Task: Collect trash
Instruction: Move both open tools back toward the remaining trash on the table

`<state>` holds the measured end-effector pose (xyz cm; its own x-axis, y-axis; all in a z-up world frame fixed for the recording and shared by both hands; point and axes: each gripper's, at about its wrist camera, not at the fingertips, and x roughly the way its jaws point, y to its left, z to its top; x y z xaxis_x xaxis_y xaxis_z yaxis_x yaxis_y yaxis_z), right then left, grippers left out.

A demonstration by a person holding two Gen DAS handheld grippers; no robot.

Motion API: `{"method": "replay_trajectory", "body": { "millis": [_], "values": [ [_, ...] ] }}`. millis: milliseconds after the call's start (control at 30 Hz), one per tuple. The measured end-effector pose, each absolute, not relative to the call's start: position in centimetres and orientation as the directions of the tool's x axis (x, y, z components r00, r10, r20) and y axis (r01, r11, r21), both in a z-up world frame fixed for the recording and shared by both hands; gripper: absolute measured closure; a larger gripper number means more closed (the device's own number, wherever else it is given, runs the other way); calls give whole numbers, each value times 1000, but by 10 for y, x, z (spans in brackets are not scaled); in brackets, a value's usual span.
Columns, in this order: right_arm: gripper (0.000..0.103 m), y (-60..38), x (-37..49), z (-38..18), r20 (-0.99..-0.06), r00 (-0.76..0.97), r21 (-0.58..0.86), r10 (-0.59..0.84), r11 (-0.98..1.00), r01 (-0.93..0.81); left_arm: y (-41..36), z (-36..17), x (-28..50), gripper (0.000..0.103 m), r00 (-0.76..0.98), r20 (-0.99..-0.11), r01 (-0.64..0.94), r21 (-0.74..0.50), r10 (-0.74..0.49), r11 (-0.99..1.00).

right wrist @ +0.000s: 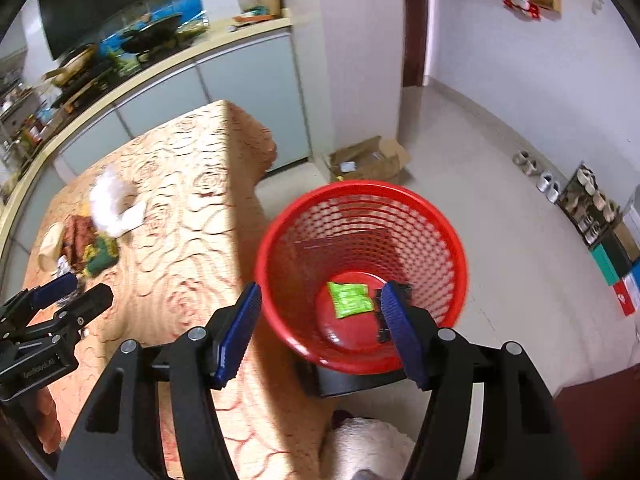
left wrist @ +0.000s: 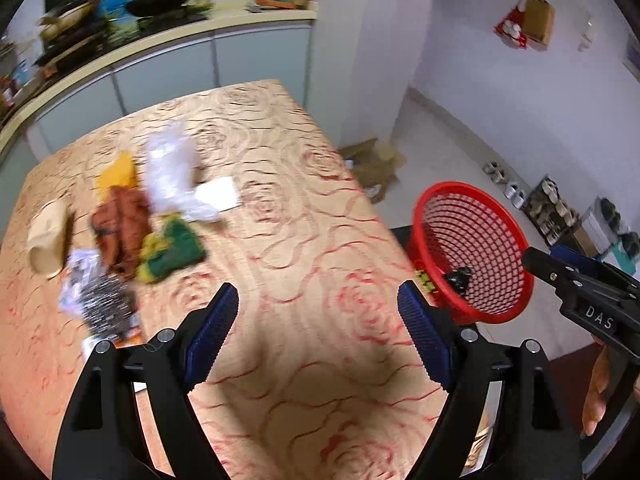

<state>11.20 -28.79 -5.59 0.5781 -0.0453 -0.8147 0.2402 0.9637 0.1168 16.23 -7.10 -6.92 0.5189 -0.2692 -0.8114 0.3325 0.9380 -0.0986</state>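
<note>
Left gripper (left wrist: 318, 332) hangs over the patterned tablecloth (left wrist: 288, 208) at the bottom of the left wrist view, jaws spread wide, nothing between the blue pads; released and empty. Right gripper (right wrist: 320, 336) sits at the bottom centre of the right wrist view, jaws apart too, gripping nothing, its right finger in front of the red basket (right wrist: 448, 232); the basket stands off the table edge, right of centre in that view and at the right in the left wrist view.

Inside the basket, a green packet (right wrist: 350, 299) lies on the floor of it; a black crumpled scrap (left wrist: 459, 278) sits beside it, partly hidden behind the right finger.

Over to the trash on the table, upper left of the left wrist view, all blurred; a paper cup (left wrist: 47, 236) on its side at the far left; a brown wrapper (left wrist: 120, 230) next to it; a yellow piece (left wrist: 118, 172) just above; a white plastic bag (left wrist: 172, 172) beside a white paper sheet (left wrist: 218, 194); a green and yellow wrapper (left wrist: 172, 252) below them; a silvery crumpled wrapper (left wrist: 104, 304) nearest the left finger.

A cardboard box (right wrist: 370, 158) lies open on the floor above the basket.
</note>
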Motion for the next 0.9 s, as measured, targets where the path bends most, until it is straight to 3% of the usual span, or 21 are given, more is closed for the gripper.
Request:
{"method": "replay_trajectory", "body": {
  "millis": [900],
  "values": [
    [39,-159,148,-50,-818,571,100,74,995,15,113,-84,153,23,546,-833,13,-99,-90,995]
  ]
}}
